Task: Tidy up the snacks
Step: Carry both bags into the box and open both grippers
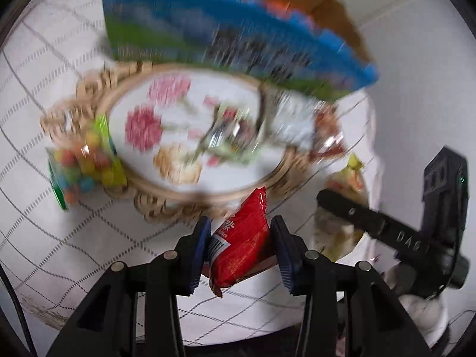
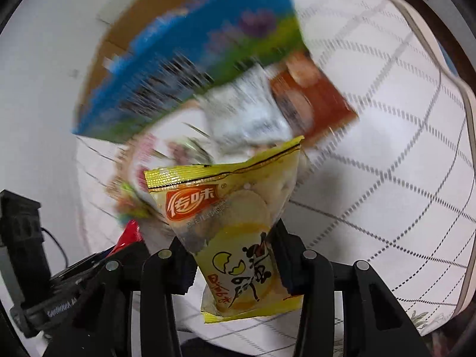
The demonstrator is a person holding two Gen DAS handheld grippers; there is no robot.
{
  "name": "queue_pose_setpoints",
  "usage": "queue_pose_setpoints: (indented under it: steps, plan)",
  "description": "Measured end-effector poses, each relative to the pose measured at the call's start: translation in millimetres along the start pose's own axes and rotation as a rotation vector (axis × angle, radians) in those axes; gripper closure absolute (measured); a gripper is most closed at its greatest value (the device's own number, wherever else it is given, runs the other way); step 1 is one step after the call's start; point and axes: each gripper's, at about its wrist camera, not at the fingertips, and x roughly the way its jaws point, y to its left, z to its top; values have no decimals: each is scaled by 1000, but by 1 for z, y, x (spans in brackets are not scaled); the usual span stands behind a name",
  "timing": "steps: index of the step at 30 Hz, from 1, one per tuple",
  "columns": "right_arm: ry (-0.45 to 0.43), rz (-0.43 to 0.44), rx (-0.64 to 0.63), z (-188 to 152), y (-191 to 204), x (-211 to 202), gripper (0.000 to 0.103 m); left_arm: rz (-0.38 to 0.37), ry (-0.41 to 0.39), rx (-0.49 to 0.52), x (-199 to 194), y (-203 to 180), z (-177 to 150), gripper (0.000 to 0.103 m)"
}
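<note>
Both grippers loaded. Left gripper [image 1: 240, 250] is pinching a red snack packet [image 1: 241, 241]; the blue pads press its two flanks, and the packet's long axis runs forward along the fingers, top end pointing toward the tray. Right gripper [image 2: 235, 260] is clamped on a yellow snack packet [image 2: 235, 223], held upright, crimped top edge leaning forward and right, bottom seal hanging below the jaws.

Target, by my reading, is the oval wicker tray [image 1: 166, 211] with the floral liner, lying directly ahead of the left gripper on the white grid-patterned tablecloth [image 1: 59, 238]. The red packet's tip sits just short of the tray's near rim, so the left hand is the nearer one. The right gripper appears in the left view off to the right, beside the table edge, and would come at the tray from its right end.

Tray contents (frames heavily motion-blurred, labels unreadable): a bag of coloured candy balls [image 1: 86, 166] overhanging the left rim, a silver wrapper [image 1: 293, 119] and a red-brown packet [image 2: 315, 98] at the right end. A blue-and-green snack box [image 1: 208, 29] stands behind the tray, close to its far rim, cardboard box [image 1: 336, 9] behind that.

Open room: liner centre and near-left portion look free. Table edge lies close on the right.
</note>
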Motion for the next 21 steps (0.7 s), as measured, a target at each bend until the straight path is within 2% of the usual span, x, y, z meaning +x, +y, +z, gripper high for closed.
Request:
queue_pose_setpoints:
  steps: [3, 5, 8, 11, 14, 18, 21]
  plan:
    - [-66, 54, -43, 23, 39, -32, 57, -59, -71, -1, -40, -12, 25, 64]
    - [-112, 72, -75, 44, 61, -50, 57, -84, -106, 5, -62, -10, 56, 64]
    - [-168, 58, -119, 76, 87, -63, 57, -72, -166, 25, -91, -19, 89, 64]
    - [-223, -16, -168, 120, 110, -73, 57, -12, -220, 46, -109, -25, 128, 64]
    - [-240, -96, -193, 162, 121, -67, 57, 51, -226, 35, -108, -20, 166, 64]
    - [-217, -189, -211, 211, 125, -41, 57, 155, -191, 19, -91, -4, 206, 64]
    - [-185, -260, -215, 232, 120, -18, 57, 225, -151, 17, -73, 8, 219, 64]
